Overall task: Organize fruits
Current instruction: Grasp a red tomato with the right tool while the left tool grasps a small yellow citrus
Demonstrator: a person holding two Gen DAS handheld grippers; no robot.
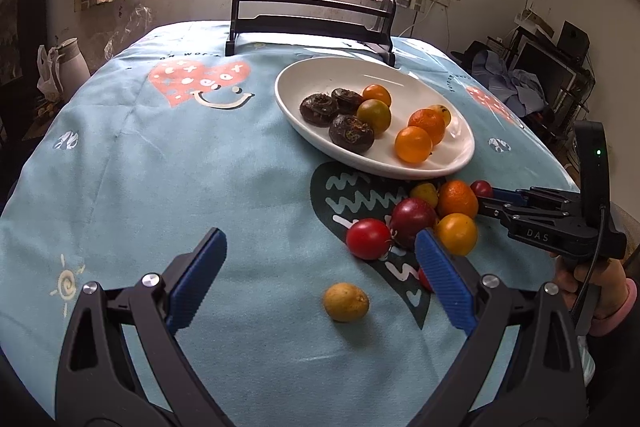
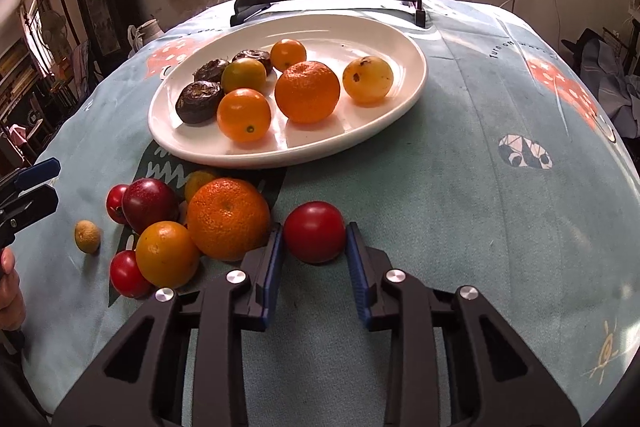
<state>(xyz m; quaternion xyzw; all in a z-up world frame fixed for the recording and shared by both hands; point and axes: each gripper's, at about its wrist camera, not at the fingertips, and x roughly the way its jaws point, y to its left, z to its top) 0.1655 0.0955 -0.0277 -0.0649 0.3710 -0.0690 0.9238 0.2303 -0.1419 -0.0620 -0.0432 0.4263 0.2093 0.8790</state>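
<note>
- Sitting on the pale blue patterned tablecloth (image 2: 460,187), the white oval ceramic plate (image 2: 360,131) holds three dark brown wrinkled fruits (image 2: 199,101), three small smooth orange citrus fruits (image 2: 243,114), one larger dimpled mandarin (image 2: 307,91) and a pale yellow speckled round fruit (image 2: 368,79).
- Just in front of the plate lies a loose cluster: a big dimpled orange (image 2: 228,218), a dark red plum (image 2: 149,204), a smooth orange round fruit (image 2: 167,253) and two small red tomatoes (image 2: 127,273).
- A small tan fruit (image 1: 346,301) lies alone, farther from the plate than the cluster.
- The right gripper (image 2: 315,241) pinches a round red tomato (image 2: 314,231) between its blue pads, beside the cluster and in front of the plate, low at the cloth.
- The left gripper (image 1: 320,283) has its jaws spread wide, with the tan fruit on the cloth between them, untouched.
</note>
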